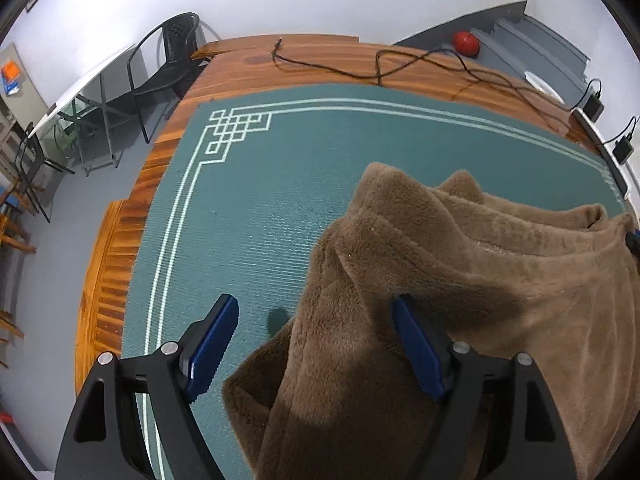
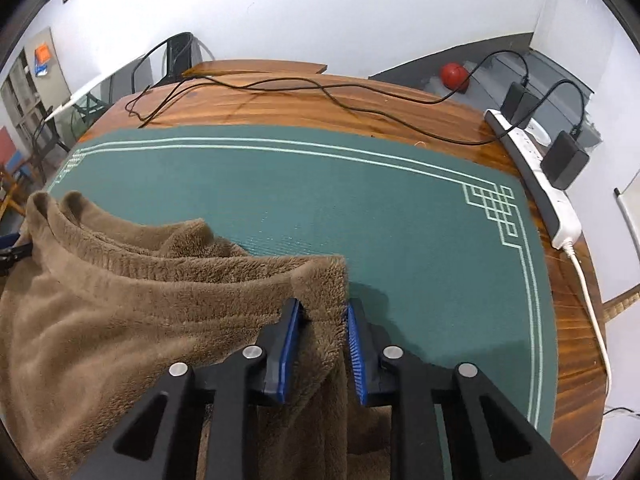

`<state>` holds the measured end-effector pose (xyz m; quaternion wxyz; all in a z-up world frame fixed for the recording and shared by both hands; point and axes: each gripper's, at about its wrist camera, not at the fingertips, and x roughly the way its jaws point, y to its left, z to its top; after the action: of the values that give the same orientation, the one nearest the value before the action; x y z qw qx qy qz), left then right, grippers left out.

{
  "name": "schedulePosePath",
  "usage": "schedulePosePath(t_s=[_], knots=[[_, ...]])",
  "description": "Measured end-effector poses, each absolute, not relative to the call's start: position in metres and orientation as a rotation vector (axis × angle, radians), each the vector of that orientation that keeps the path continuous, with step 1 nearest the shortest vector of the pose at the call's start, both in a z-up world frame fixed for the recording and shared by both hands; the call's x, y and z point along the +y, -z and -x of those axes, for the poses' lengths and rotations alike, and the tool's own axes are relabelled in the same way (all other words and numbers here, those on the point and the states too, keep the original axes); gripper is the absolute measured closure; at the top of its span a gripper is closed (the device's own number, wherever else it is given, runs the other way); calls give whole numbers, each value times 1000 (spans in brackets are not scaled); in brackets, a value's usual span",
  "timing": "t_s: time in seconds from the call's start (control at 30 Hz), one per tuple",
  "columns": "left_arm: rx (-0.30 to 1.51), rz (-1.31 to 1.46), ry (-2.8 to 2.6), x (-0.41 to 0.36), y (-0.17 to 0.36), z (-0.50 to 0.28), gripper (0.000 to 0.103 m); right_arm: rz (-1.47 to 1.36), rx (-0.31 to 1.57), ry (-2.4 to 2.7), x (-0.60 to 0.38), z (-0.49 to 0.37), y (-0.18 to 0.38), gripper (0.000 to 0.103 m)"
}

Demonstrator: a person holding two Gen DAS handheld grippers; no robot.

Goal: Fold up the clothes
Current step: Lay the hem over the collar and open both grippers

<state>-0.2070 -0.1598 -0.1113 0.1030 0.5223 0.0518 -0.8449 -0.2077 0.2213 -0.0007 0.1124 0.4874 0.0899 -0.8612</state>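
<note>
A brown fleece garment (image 1: 460, 280) lies bunched on the green mat (image 1: 248, 208), its ribbed collar edge facing the far side. My left gripper (image 1: 316, 320) is open over the garment's left edge, fingers wide apart; the fabric rests against the right finger (image 1: 416, 348), while the left finger (image 1: 214, 344) stands over bare mat. My right gripper (image 2: 323, 308) is shut on the garment (image 2: 140, 300) at its right corner, with fleece pinched between the blue pads. Each gripper shows at the edge of the other's view: the right one (image 1: 634, 240), the left one (image 2: 12, 250).
The mat (image 2: 400, 220) covers a wooden table (image 2: 280, 104). Black cables (image 2: 320, 88) run across the far wood. A white power strip (image 2: 536, 176) with black chargers lies at the right edge. A black chair (image 1: 168, 60) stands beyond the far left corner, a red ball (image 1: 466, 43) far right.
</note>
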Motion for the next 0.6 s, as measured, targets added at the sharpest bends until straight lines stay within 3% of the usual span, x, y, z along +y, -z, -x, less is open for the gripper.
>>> schedulePosePath(t_s=[0.1, 0.13, 0.2, 0.37, 0.6], knots=[[213, -1515, 2511, -161, 99, 198, 20, -1380, 204, 2541, 220, 197, -20, 64], [233, -1506, 2526, -160, 95, 195, 20, -1360, 190, 2532, 217, 194, -26, 44], [243, -1500, 2557, -153, 88, 188, 20, -1313, 178, 2500, 204, 183, -36, 25], [180, -1544, 2563, -140, 94, 183, 20, -1260, 258, 2356, 144, 157, -44, 25], [168, -1585, 2510, -146, 112, 178, 20, -1457, 348, 2170, 94, 165, 12, 25]])
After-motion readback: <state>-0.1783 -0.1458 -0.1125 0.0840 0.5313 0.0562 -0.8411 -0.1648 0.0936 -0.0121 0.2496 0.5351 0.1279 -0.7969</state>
